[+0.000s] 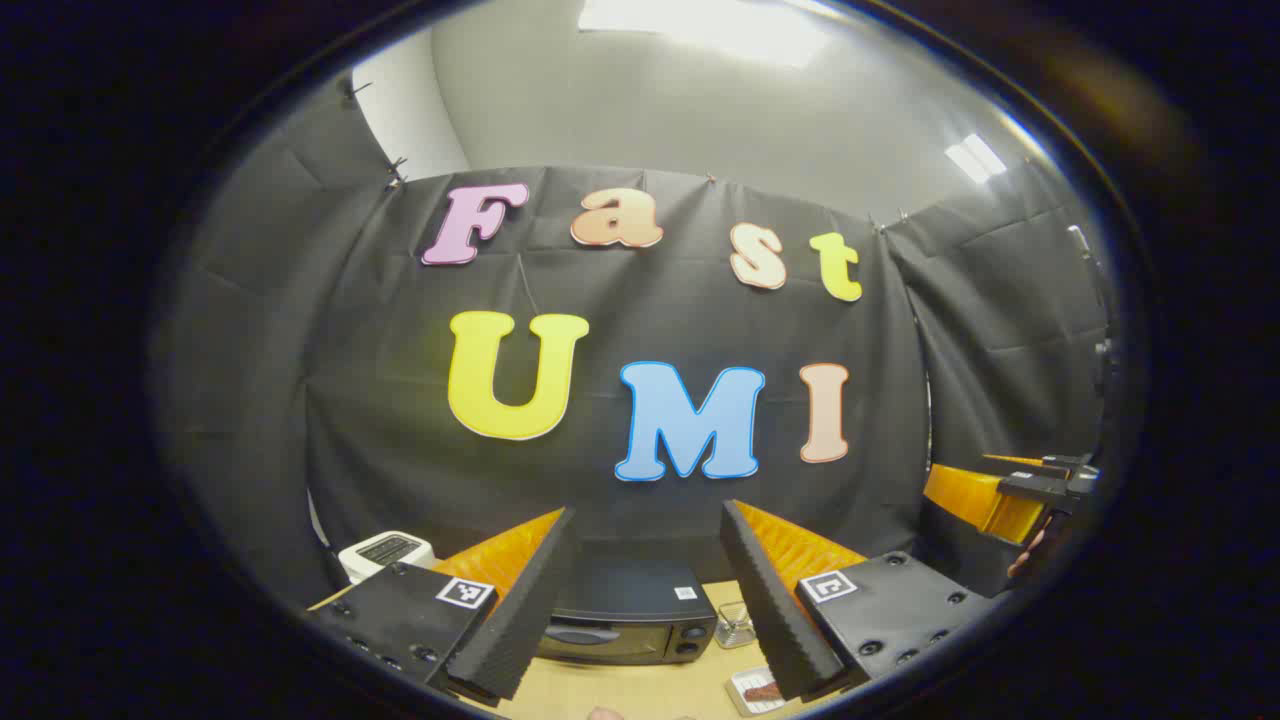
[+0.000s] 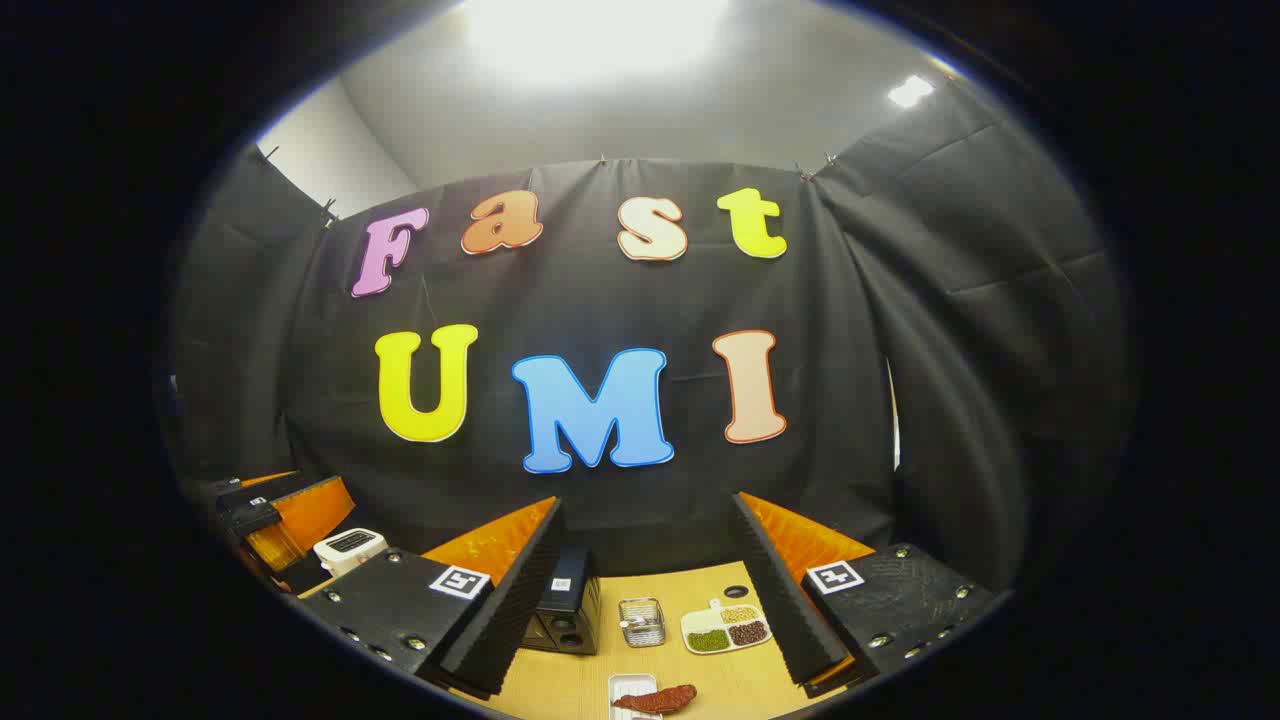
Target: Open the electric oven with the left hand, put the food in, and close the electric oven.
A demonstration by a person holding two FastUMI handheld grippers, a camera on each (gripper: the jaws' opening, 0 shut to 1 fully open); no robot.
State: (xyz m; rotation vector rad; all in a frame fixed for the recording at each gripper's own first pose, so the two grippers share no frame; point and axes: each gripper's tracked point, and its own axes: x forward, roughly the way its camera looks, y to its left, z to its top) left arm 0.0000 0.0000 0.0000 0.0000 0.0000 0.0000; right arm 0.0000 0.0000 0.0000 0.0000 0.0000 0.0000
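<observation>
The black electric oven (image 1: 625, 622) stands on the wooden table with its door closed, low down between the fingers of my left gripper (image 1: 648, 512), which is open and held well back from it. The food, a reddish-brown piece (image 2: 655, 698), lies on a small white tray (image 2: 628, 685) near the table's front; in the left gripper view the tray (image 1: 755, 690) sits right of the oven. My right gripper (image 2: 650, 505) is open, holds nothing, and hangs above the table. From there the oven (image 2: 565, 605) shows at an angle.
A white toaster-like appliance (image 1: 385, 552) stands left of the oven. A small metal basket (image 2: 642, 620) and a white dish of beans (image 2: 728, 628) sit right of the oven. The other gripper (image 1: 1020, 495) and a hand (image 1: 1030, 555) show at the far right.
</observation>
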